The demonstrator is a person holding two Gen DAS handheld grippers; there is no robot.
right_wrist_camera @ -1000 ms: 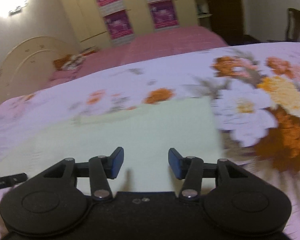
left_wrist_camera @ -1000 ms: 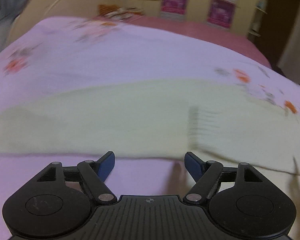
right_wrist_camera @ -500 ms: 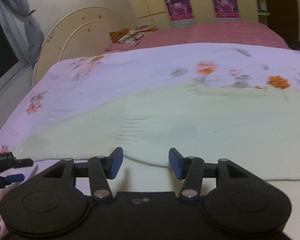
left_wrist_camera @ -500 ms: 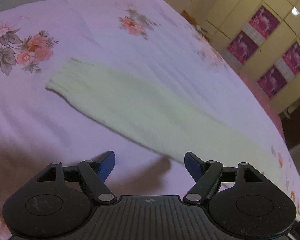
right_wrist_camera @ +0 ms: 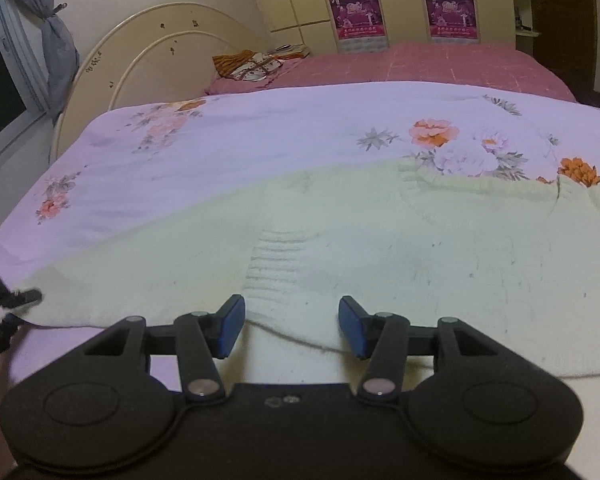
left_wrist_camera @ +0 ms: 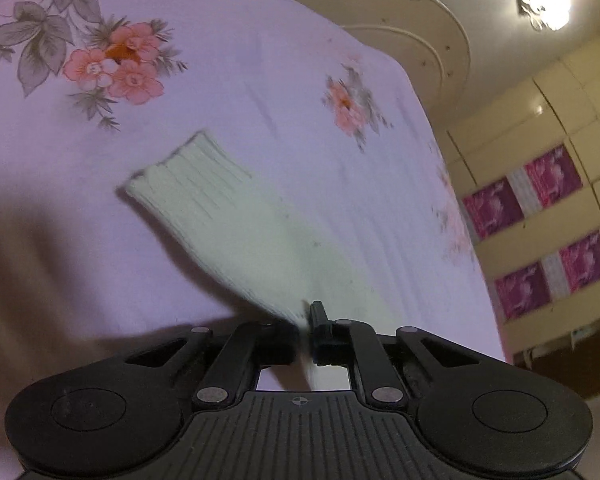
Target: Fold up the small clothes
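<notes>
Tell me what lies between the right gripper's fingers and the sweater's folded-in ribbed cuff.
Only sweater knit: in the right wrist view, the open right gripper hovers at its near hem, with nothing else before the ribbed cuff.

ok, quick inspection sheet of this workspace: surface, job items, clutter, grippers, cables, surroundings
Surface: bed with lilac floral sheet.
Job's things: pale cream knit sweater lying flat; sleeve stretches out, ribbed cuff at the far end.
Clutter: patterned cloth on the far pink bed.
Grippers: left gripper shut on the sleeve; right gripper open at the sweater's near edge.
Cables: nothing seen.
Surroundings: cream headboard, wardrobe with magenta posters, grey curtain.
</notes>
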